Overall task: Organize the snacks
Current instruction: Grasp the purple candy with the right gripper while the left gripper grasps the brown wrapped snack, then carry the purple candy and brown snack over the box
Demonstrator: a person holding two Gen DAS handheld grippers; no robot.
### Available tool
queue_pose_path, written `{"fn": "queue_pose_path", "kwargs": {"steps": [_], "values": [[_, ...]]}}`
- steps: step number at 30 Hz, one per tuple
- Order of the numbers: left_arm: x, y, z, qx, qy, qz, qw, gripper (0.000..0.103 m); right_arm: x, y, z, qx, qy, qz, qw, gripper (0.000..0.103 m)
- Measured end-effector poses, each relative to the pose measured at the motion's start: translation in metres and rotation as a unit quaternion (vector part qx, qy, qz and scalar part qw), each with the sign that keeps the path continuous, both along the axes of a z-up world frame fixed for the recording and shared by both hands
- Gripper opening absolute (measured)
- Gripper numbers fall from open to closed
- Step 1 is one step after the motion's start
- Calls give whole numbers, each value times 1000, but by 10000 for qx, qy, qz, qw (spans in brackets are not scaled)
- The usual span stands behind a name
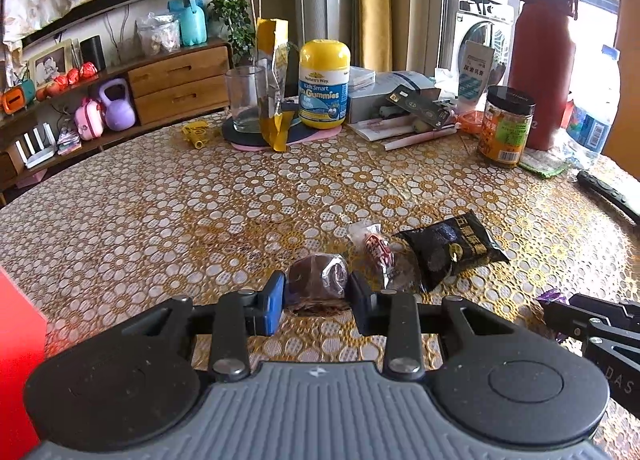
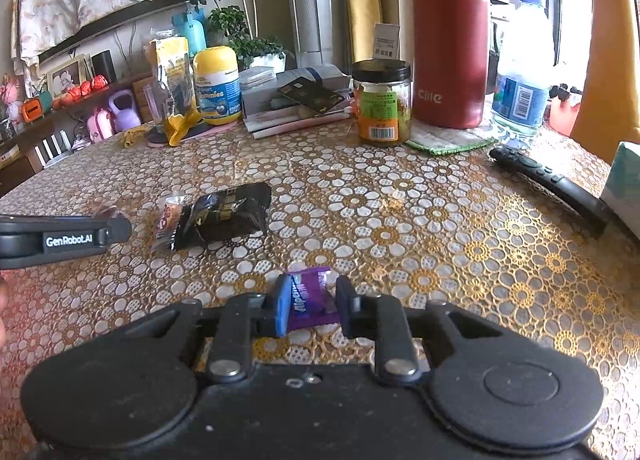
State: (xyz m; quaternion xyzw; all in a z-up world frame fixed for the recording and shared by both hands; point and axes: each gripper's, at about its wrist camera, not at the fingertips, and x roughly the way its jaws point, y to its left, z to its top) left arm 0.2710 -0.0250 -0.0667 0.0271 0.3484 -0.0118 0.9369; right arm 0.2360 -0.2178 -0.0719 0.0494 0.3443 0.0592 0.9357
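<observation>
My left gripper [image 1: 316, 300] has its jaws around a brown snack in clear wrap [image 1: 318, 276], touching both sides. Right of it lie a red-and-white wrapped candy [image 1: 376, 250] and a black snack packet [image 1: 452, 248]; both also show in the right wrist view, candy [image 2: 168, 215] and packet [image 2: 228, 213]. My right gripper [image 2: 312, 308] has its jaws around a purple candy packet [image 2: 310, 298] lying on the patterned tablecloth [image 2: 400, 219]. The left gripper's finger [image 2: 64, 238] shows at the left of the right wrist view.
At the table's back stand a yellow gummies bottle [image 1: 324, 83], a glass [image 1: 246, 97], a torn yellow bag [image 1: 274, 87], boxes and papers [image 1: 400, 107], a jar [image 1: 506, 125] and a red flask [image 1: 544, 59]. A black remote [image 2: 556, 183] lies right. A red object [image 1: 16, 360] is at the left.
</observation>
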Motion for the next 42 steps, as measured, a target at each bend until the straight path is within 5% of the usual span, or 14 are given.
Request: {"fn": "queue_pose_path", "kwargs": {"steps": [23,42], "values": [[-131,29,52,-507,-440,150,9976,34,-82,25,50,50,-347,306,9989,22],[-213,63,66,-733,-805,293,9936,34,-144,73,68,-12,-543,811,9952,21]]}}
